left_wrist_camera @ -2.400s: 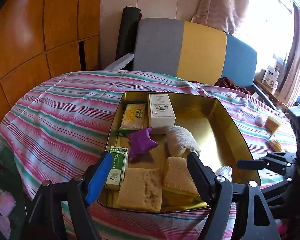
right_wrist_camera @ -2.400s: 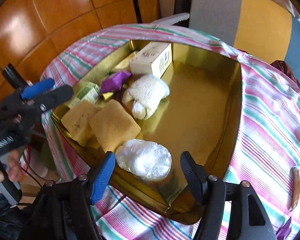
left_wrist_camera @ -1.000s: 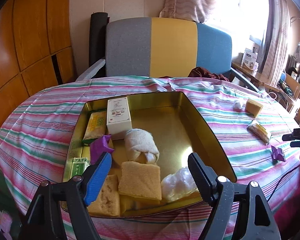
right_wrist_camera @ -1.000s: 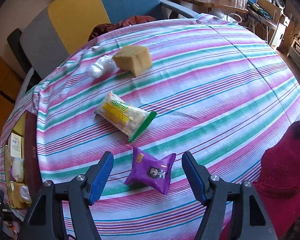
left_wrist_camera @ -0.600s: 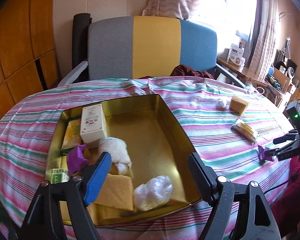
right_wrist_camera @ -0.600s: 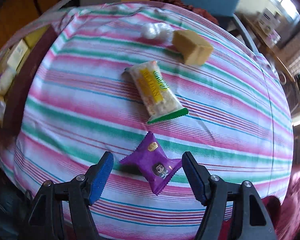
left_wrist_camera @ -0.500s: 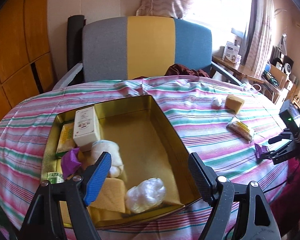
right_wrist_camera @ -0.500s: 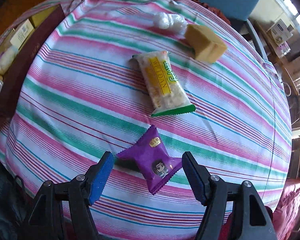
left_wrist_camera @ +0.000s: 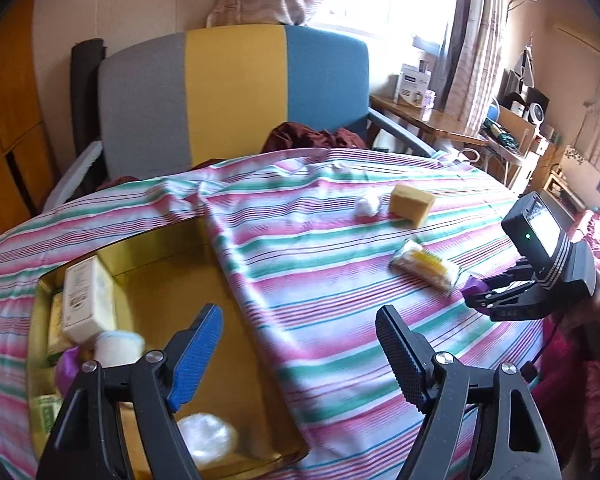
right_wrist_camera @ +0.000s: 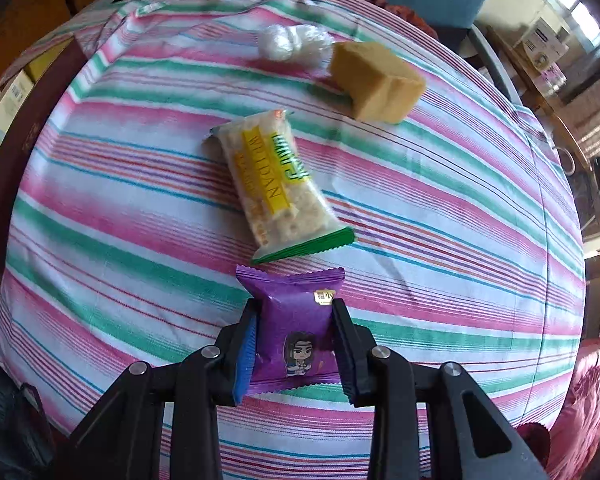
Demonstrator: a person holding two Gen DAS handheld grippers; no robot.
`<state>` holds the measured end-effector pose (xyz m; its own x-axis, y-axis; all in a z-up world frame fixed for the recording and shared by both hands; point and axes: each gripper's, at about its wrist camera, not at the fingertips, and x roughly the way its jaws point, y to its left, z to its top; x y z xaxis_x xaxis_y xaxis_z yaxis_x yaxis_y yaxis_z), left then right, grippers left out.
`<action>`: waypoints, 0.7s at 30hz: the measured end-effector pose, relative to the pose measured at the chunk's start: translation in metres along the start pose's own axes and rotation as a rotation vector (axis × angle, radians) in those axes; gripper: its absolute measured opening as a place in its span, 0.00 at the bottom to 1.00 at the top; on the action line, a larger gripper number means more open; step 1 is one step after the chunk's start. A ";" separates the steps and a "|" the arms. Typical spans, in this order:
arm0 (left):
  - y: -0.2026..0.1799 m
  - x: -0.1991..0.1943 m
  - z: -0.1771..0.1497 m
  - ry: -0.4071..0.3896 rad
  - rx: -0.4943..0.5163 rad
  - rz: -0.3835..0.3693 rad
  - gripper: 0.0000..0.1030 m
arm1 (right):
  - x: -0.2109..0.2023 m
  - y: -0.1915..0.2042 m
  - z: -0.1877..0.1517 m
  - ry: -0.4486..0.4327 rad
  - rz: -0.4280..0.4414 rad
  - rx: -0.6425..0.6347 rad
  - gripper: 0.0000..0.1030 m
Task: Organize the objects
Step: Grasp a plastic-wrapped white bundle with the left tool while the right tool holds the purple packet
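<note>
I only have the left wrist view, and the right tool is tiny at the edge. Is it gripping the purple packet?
Observer: Yes. In the right wrist view the right tool is shut on the purple packet, one finger on each long side.
Operator: Which face is up?
Observer: The printed face; a cartoon figure shows between the fingers.
Operator: Is it clear of the yellow-labelled bar?
Observer: The packet's front crimped edge sits right by the green end of the snack bar; I cannot tell whether they touch.
</note>
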<state>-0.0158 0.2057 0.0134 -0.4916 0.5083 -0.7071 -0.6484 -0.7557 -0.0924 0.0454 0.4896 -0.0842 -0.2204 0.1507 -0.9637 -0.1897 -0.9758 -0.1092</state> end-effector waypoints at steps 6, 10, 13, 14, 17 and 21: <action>-0.028 0.048 0.037 0.046 0.023 -0.021 0.77 | -0.011 -0.059 -0.001 -0.090 0.129 0.334 0.33; -0.042 0.088 0.057 0.078 0.050 -0.012 0.71 | -0.002 -0.076 -0.005 -0.134 0.261 0.473 0.33; -0.050 0.114 0.071 0.096 0.082 -0.003 0.69 | -0.001 -0.085 -0.009 -0.166 0.303 0.542 0.33; -0.053 0.122 0.075 0.098 0.092 -0.003 0.67 | -0.001 -0.088 -0.011 -0.171 0.312 0.562 0.33; -0.064 0.148 0.089 0.109 0.135 0.006 0.63 | 0.002 -0.093 -0.008 -0.185 0.325 0.606 0.33; -0.080 0.181 0.105 0.117 0.195 0.009 0.62 | 0.000 -0.094 -0.007 -0.210 0.337 0.600 0.33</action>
<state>-0.1136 0.4012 -0.0338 -0.4340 0.4421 -0.7850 -0.7502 -0.6597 0.0433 0.0703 0.5806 -0.0759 -0.5273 -0.0568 -0.8478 -0.5591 -0.7281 0.3965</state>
